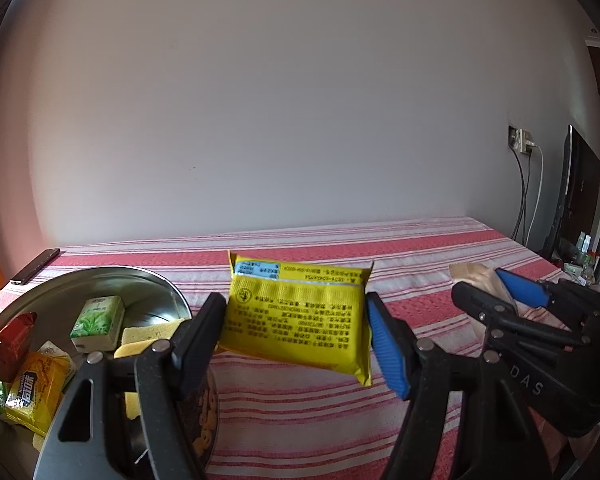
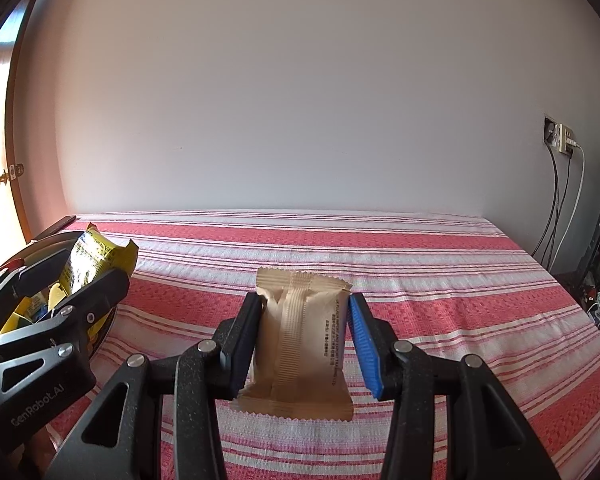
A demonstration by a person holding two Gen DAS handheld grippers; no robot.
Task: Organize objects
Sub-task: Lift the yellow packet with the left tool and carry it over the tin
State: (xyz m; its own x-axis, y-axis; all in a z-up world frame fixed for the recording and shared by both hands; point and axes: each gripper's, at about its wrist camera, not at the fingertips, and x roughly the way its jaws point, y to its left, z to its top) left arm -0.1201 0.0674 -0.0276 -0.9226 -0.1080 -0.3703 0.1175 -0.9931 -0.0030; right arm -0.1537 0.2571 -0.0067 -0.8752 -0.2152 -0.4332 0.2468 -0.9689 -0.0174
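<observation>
On right tongs body, letters "DAS".

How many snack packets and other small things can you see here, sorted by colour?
Yellow: 3, the packet held by the left gripper, a packet in the metal bowl, and a sponge in the bowl
Beige: 1, the packet held by the right gripper
Green and white: 1, a box in the bowl
Red: 1, a packet in the bowl
Total: 6

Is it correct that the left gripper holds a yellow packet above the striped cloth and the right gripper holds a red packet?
Not quite. The right gripper holds a beige packet, not a red one, as the right wrist view shows. The left gripper does hold the yellow packet above the striped cloth.
</observation>
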